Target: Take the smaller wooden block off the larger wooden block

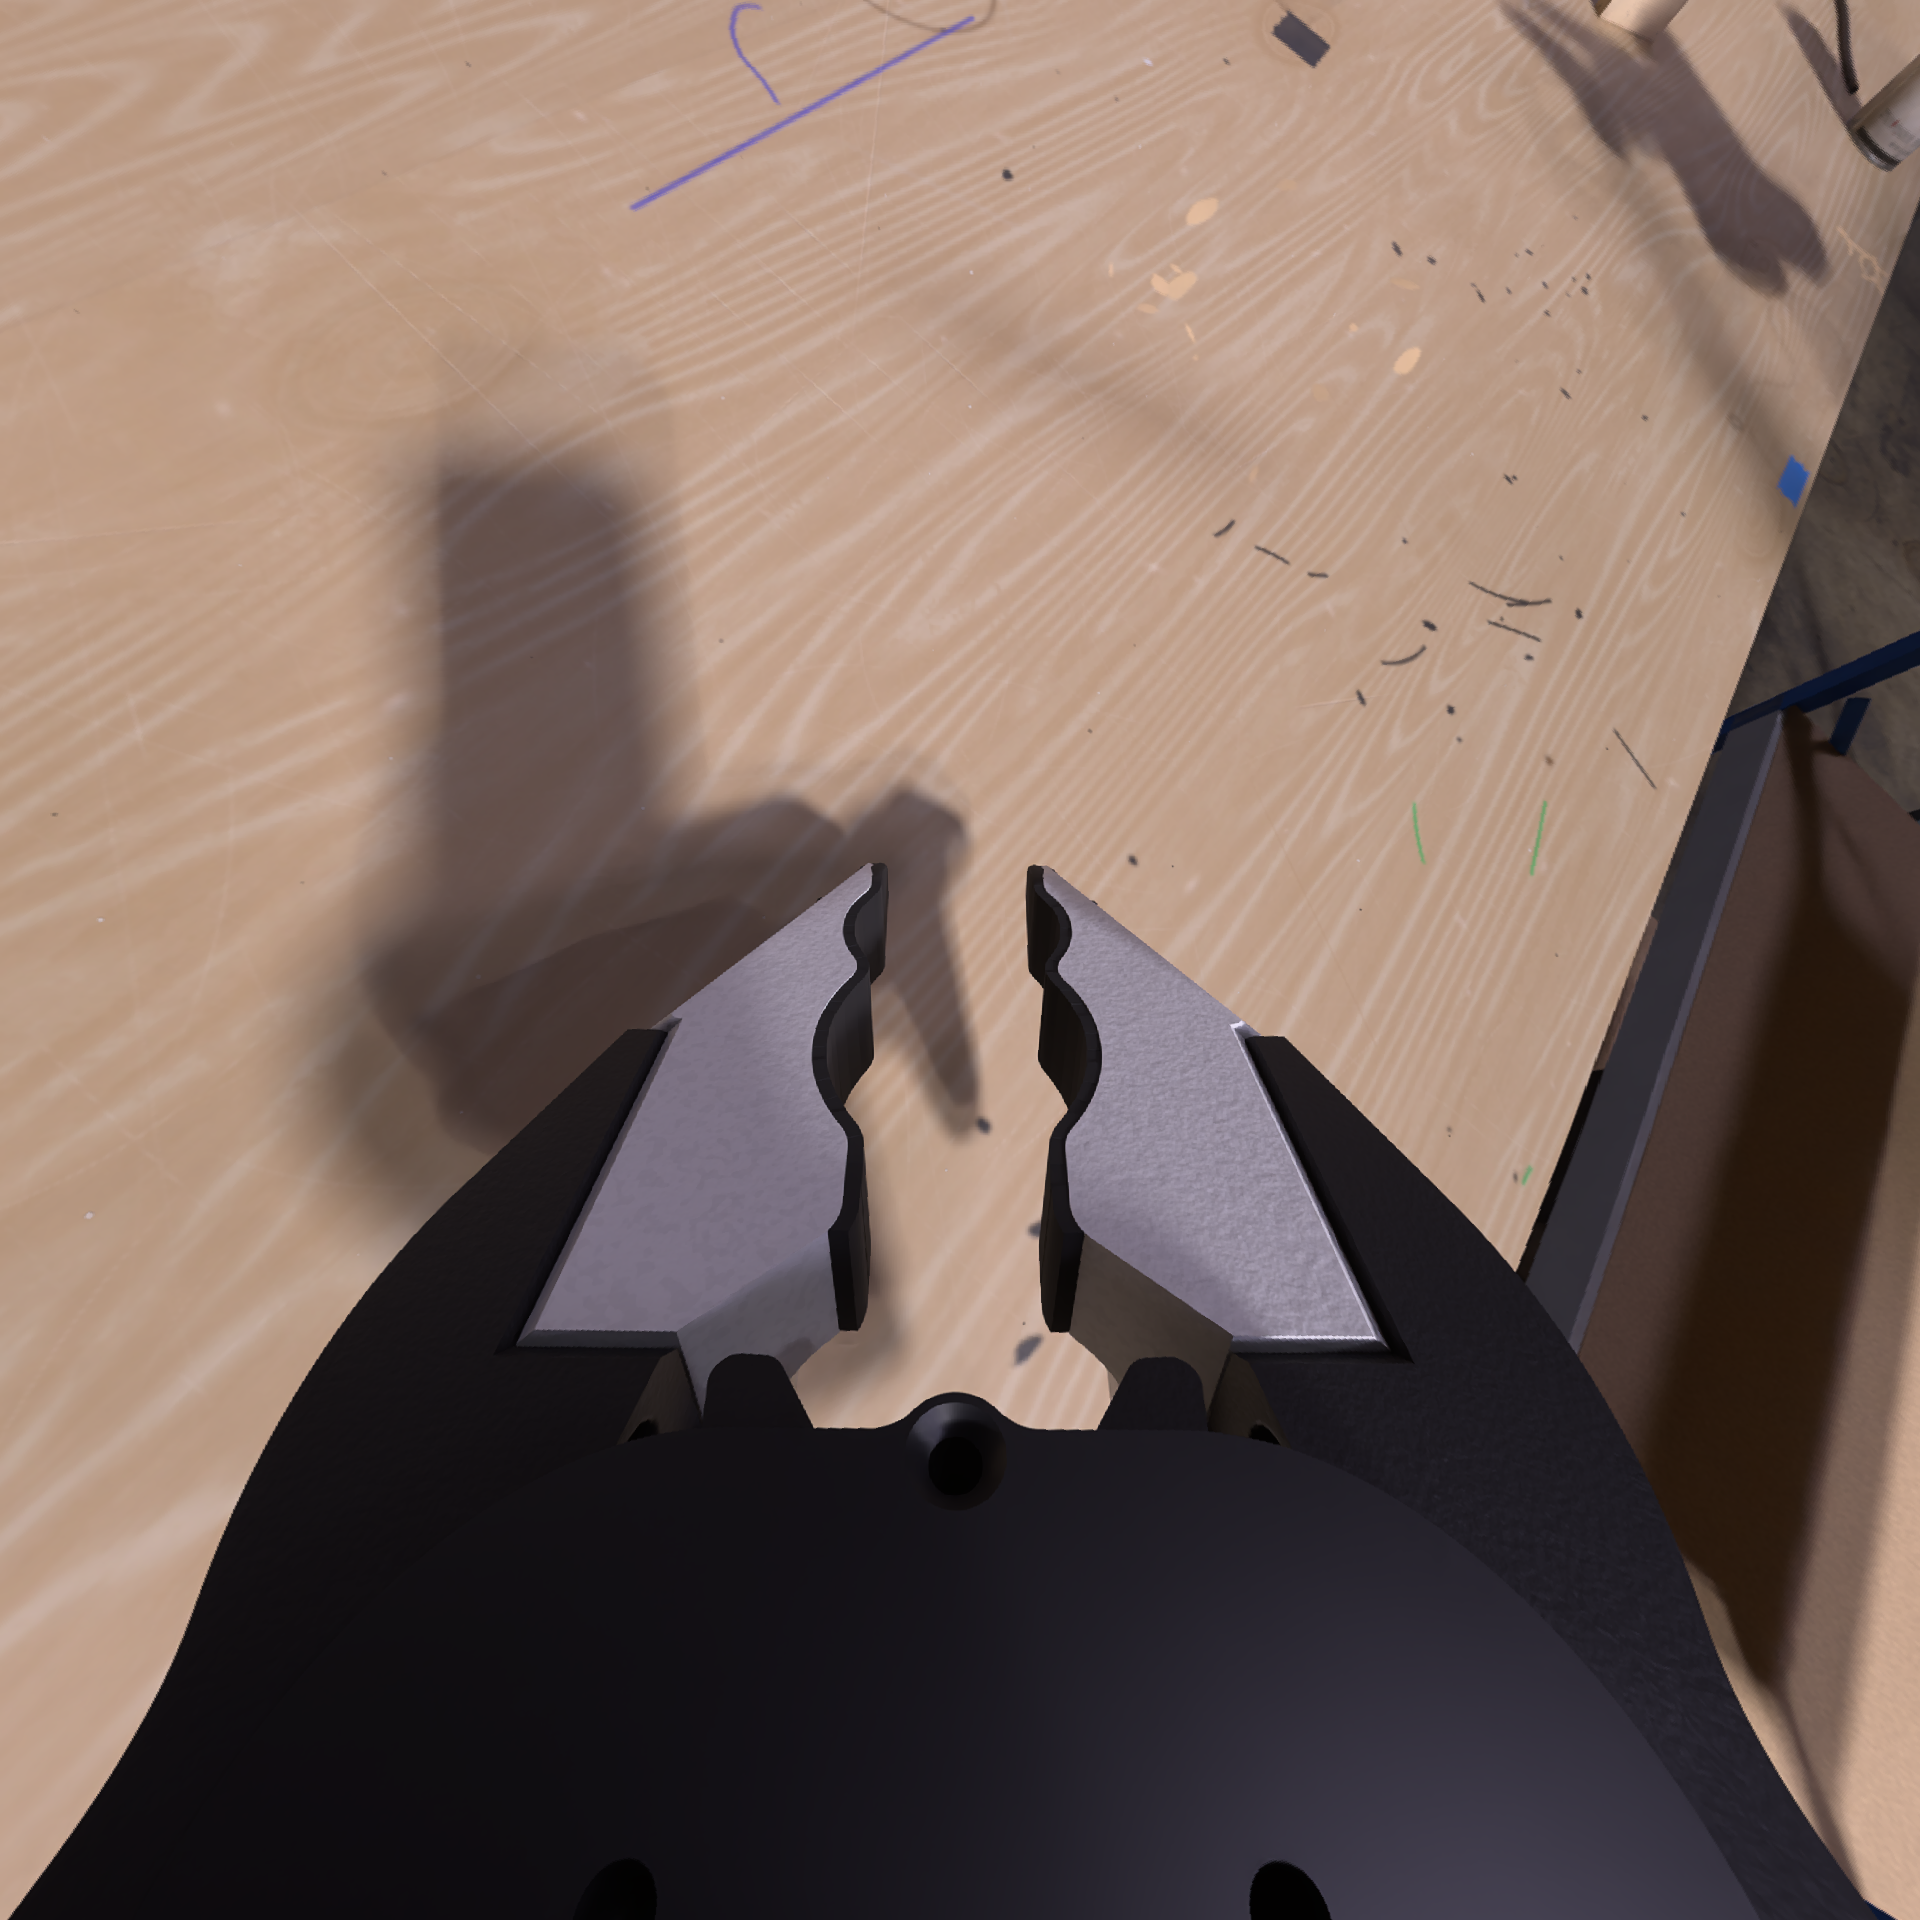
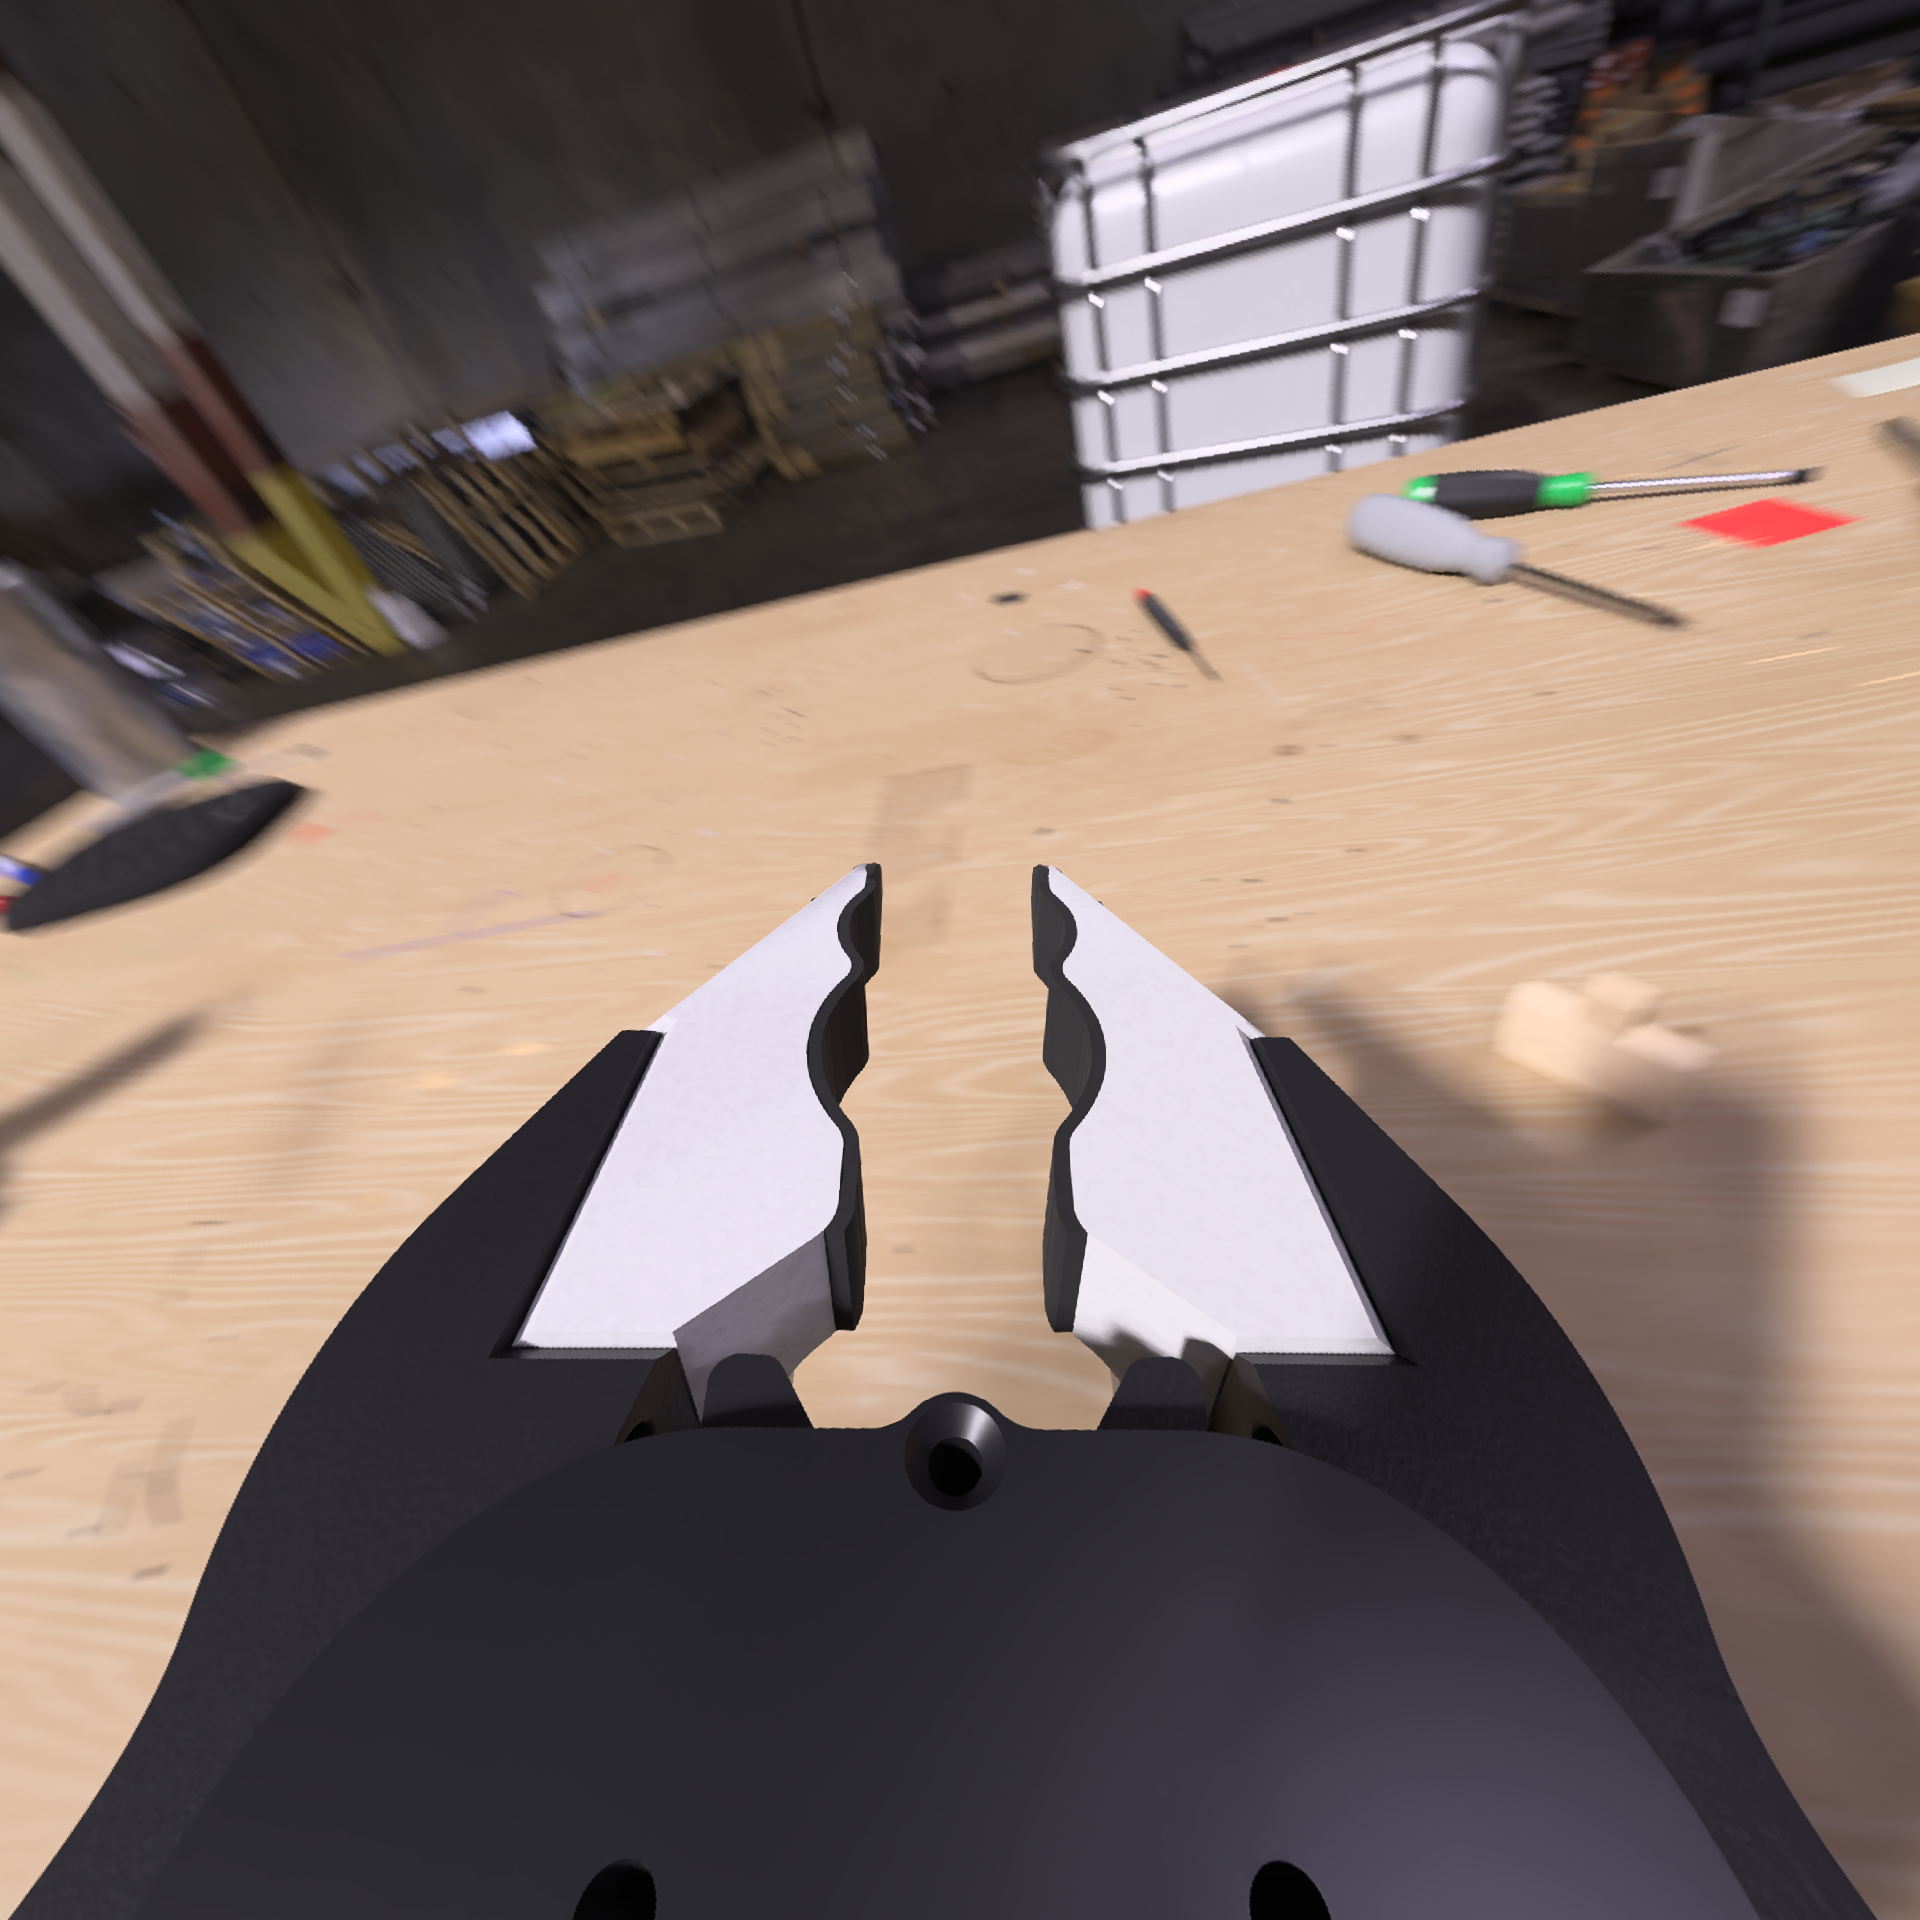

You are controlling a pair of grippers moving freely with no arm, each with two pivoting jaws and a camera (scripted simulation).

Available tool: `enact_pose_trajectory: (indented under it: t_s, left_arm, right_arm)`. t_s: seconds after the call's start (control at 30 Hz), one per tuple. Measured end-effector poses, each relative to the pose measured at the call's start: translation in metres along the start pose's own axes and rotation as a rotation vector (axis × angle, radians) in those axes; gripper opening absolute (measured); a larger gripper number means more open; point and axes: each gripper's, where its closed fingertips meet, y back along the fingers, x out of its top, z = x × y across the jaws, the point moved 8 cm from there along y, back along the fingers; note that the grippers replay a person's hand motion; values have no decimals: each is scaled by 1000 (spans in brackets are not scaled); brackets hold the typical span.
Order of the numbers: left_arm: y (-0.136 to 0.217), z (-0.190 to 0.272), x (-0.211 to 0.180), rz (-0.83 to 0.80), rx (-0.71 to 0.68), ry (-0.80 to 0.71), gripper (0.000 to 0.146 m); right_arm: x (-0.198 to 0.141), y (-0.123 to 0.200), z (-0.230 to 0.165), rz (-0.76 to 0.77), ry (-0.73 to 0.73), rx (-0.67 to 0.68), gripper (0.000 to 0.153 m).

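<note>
In the right wrist view a blurred cluster of pale wooden blocks (image 2: 1595, 1039) sits on the plywood table (image 2: 623, 1091), to the right of my right gripper (image 2: 956, 873) and a little ahead of it. The blur hides which block lies on which. The right gripper is open and empty above the table. My left gripper (image 1: 956, 873) is also open and empty, pointing down at bare plywood (image 1: 520, 312). No block lies near it. The left gripper also shows far left in the right wrist view (image 2: 156, 852).
A green-and-black screwdriver (image 2: 1507, 488), a grey-handled screwdriver (image 2: 1434, 540) and a small red-tipped one (image 2: 1174, 629) lie at the far right. A red patch (image 2: 1766, 520) lies beside them. A white caged tank (image 2: 1278, 301) stands beyond the table. The table's edge (image 1: 1704, 862) runs down the right of the left wrist view.
</note>
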Motion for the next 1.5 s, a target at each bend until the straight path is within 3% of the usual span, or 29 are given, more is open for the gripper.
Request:
enact_pose_trajectory:
  t_s: [0.13, 0.27, 0.43, 0.57, 0.8, 0.93, 1.07, 1.2, 1.33, 1.5]
  left_arm:
    - [3, 2, 2, 37, 23, -30, 27]
    - [0, 7, 6, 28, 80, -82, 30]
    - [-17, 33, 40, 29, 80, -136, 36]
    - [-47, 73, 105, 50, 20, -255, 38]
    - [-170, 214, 283, -16, -242, -700, 38]
    - [-269, 309, 341, -150, -354, -961, 38]
    - [-372, 363, 351, -388, -349, -1129, 38]
    - [-441, 381, 338, -569, -336, -1274, 37]
    - [-475, 383, 328, -654, -361, -1361, 33]
    - [-490, 375, 324, -721, -379, -1443, 29]
  right_arm:
    - [-24, 18, -50, 110, -130, 184, 26]
    - [-51, 27, -85, 124, -231, 307, 26]
    - [-69, 24, -82, 57, -343, 381, 28]
    - [-72, 25, -72, 53, -385, 391, 28]
    - [-74, 24, -75, 29, -410, 452, 28]
    - [-74, 28, -77, 23, -385, 466, 28]
    - [-74, 37, -75, 23, -365, 454, 28]
    - [-75, 50, -68, 33, -365, 442, 28]
    - [-77, 64, -60, 50, -392, 428, 28]
    - [-78, 80, -49, 76, -422, 400, 28]
